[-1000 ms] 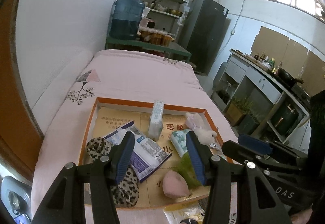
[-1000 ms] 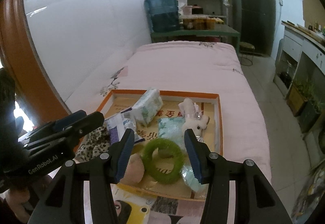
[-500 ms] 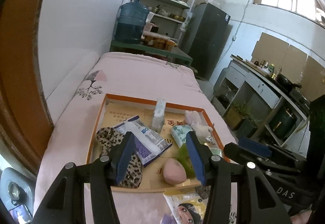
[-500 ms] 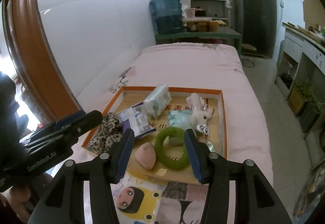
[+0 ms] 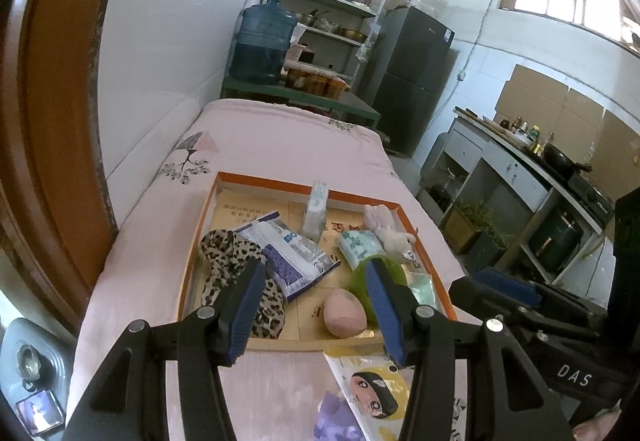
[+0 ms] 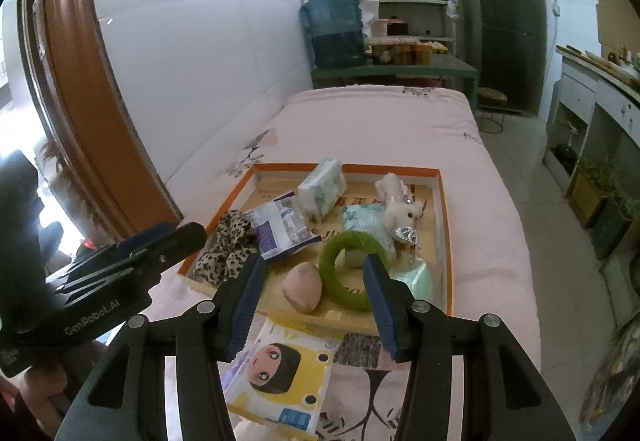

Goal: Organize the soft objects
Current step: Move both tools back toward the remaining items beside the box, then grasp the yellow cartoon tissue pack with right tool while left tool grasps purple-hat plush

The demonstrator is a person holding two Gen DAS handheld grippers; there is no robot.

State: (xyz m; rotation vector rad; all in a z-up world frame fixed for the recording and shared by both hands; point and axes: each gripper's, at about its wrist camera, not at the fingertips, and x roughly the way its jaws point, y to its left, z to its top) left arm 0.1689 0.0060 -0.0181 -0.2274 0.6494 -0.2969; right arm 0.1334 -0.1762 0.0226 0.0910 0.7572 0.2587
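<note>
Both cameras now sit further back and higher than a second ago: the whole orange tray [image 6: 443, 241] shows, and the cartoon-face pack [image 6: 280, 369], lying on the bed [image 6: 380, 121] just outside the tray's near rim, has come into view. Judgement: the retreat reads as a step back to survey, with the outside pack the likely next item to go in.

Contents, placed relative to the tray:
- leopard-print fabric [image 5: 236, 265] at the near-left corner.
- blue-white pouch [image 5: 288, 249] beside it, toward the middle.
- tissue pack [image 6: 322, 187] standing near the far rim.
- plush rabbit [image 6: 400, 209] at the far right, resting on a mint tissue pack [image 5: 358, 243].
- green ring [image 6: 348, 269] near the near rim, right of centre.
- pink sponge egg [image 6: 302, 285] just left of the ring.

Left gripper [image 5: 316, 313]: jaws spread wide, nothing between them, touching nothing; it hangs above the tray's near rim.
Right gripper [image 6: 316, 305]: likewise wide apart and empty, hanging above the near rim, over the cartoon-face pack.

Risk: the flat pack lies flush on soft bedding, so a pinch may gather quilt along with it.
</note>
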